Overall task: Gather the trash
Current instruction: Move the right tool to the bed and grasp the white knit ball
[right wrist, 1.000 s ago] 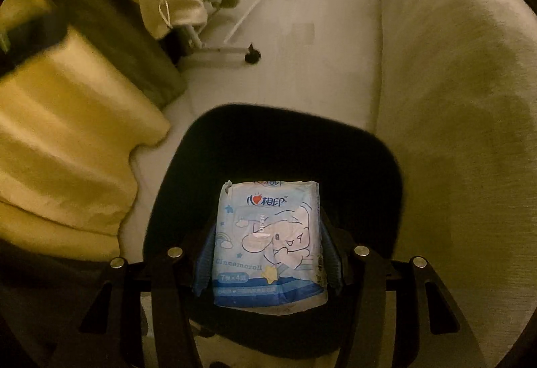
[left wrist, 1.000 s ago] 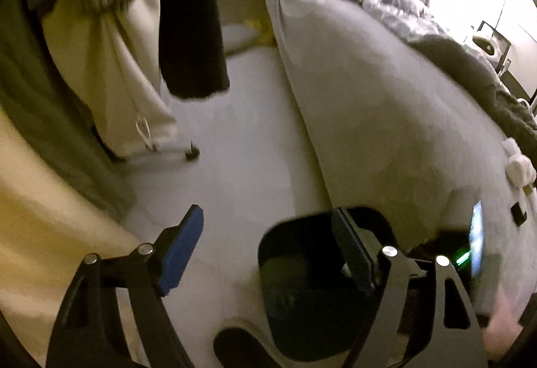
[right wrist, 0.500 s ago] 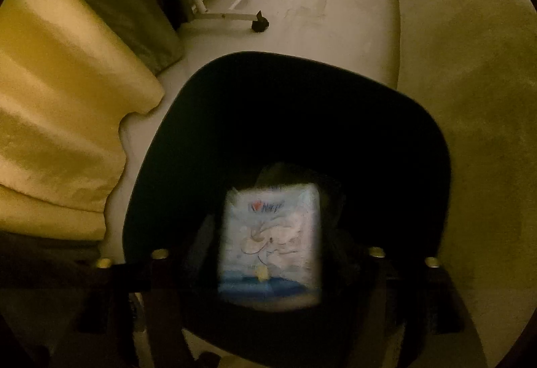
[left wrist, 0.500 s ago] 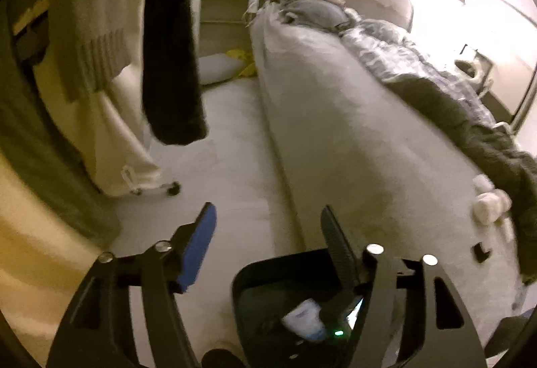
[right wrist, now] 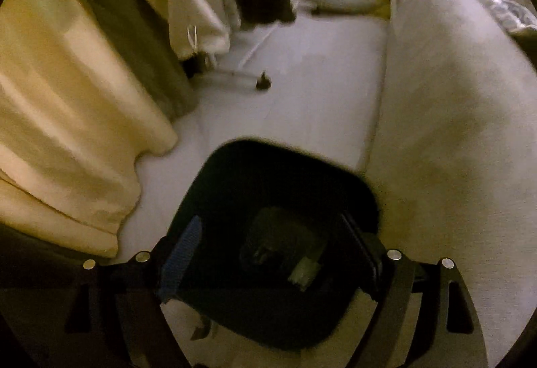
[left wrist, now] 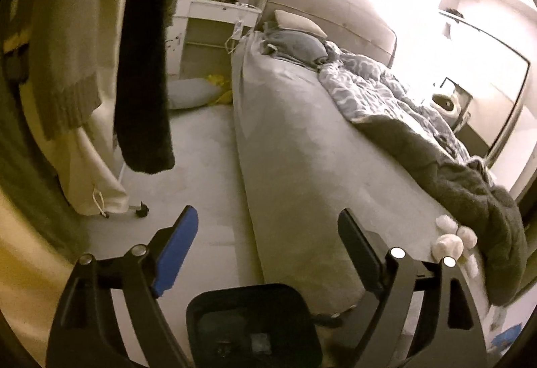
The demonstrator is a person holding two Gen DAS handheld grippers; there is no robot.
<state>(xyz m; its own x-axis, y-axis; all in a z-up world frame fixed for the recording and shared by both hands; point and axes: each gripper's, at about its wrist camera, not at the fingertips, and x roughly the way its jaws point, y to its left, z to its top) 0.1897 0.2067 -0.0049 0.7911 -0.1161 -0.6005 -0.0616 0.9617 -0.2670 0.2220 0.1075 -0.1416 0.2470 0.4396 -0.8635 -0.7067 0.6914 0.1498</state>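
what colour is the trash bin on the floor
Black; the bin shows best in the right wrist view.

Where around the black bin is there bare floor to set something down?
Free: the pale floor between bed side and hanging clothes, beyond the black bin. Crowded: left of the bin, where the cream fabric bulges in; the bed hugs its right.

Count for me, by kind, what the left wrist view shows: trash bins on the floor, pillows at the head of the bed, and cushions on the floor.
Black trash bin: 1
Pillows on the bed, one white and one grey: 2
Grey floor cushion: 1
Total: 4
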